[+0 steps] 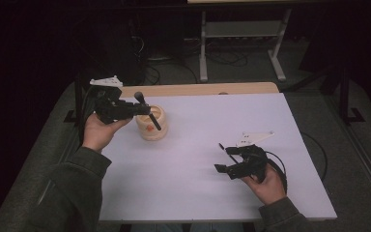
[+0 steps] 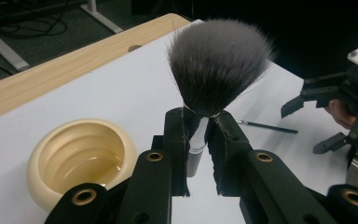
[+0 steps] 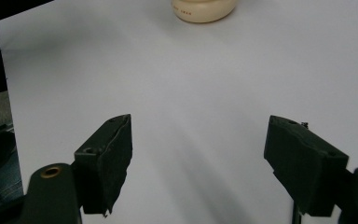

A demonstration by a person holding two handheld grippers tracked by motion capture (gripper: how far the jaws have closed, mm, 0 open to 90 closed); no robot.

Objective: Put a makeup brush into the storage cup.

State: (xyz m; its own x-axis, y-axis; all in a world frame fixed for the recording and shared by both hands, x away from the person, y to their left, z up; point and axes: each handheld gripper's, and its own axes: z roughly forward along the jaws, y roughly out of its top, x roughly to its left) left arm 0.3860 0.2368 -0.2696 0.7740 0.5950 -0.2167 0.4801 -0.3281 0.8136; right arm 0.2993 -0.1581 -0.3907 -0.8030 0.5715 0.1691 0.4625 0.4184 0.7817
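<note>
My left gripper is shut on the pale handle of a fluffy grey-black brush. The bristles point up and away from the jaws, just above and beside a cream bowl with a ribbed inside. My right gripper rests low over the table's right part. It is open with nothing between the jaws. A thin black stick-like brush lies on the table close to its upper jaw. The cream bowl appears far ahead in the right gripper view.
The white table top has a wooden strip along its far edge. Beyond it stand a white desk frame and cables on the grey floor. Bare table lies between the two grippers.
</note>
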